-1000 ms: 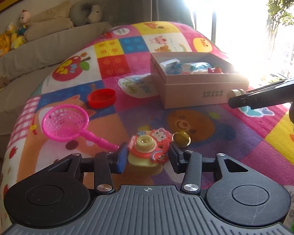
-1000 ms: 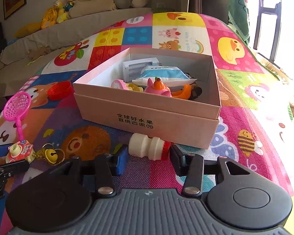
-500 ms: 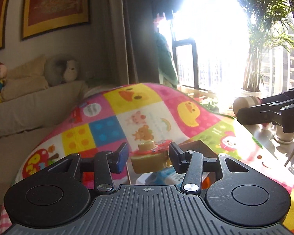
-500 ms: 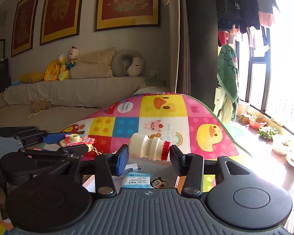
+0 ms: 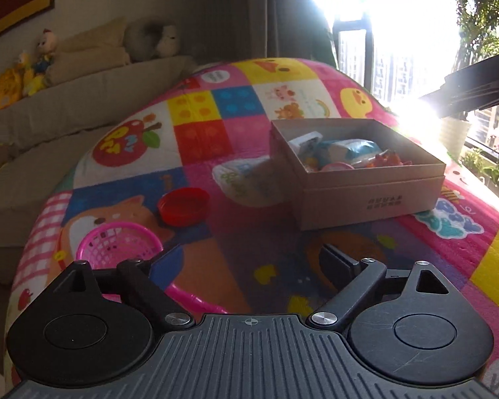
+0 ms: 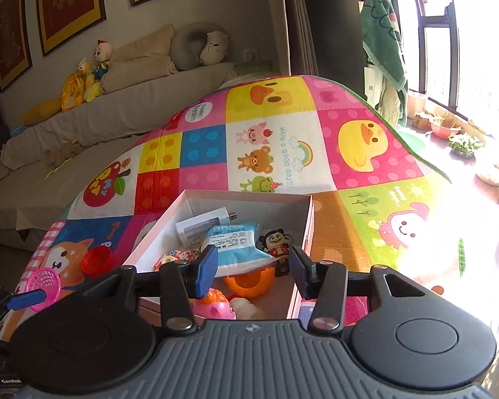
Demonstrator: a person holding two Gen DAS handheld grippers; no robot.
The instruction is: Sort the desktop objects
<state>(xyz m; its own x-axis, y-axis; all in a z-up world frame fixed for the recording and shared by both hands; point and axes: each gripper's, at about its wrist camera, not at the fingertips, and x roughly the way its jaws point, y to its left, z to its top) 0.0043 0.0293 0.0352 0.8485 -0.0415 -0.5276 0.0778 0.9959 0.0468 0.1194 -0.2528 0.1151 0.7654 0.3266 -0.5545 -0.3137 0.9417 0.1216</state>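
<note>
Lower centre of the left wrist view: left gripper (image 5: 249,257) with jaws wide apart, having just been opening, nothing between them. It hangs over the patchwork play mat (image 5: 199,139).

Right gripper (image 6: 251,267): jaws apart, pads pressing on nothing, poised over the near corner of the cardboard box (image 6: 249,194).

Still loose on the mat, both left of the box:
- pink net scoop (image 5: 116,246), lower left, just ahead of the left gripper
- red lid (image 5: 183,206), centre left, beyond the scoop

Judged step: fetch the scoop with the left gripper.
- Take it by the handle, not the mesh bowl, which would likely flex and slip.
- Square the open jaws across the handle and come down low to the mat before closing.
- Lift clear over the box wall; release well inside.
- Lid is flat: pinch it across the rim.

Hard to read:
- Scoop handle mostly hidden behind the left gripper's body; its lie is unclear.
- Window glare washes out the upper right of both views and the box's far corner.
- Pale cream item (image 6: 246,309) in the box is half covered by the right gripper; identity uncertain.
- Box print too small to read.
</note>
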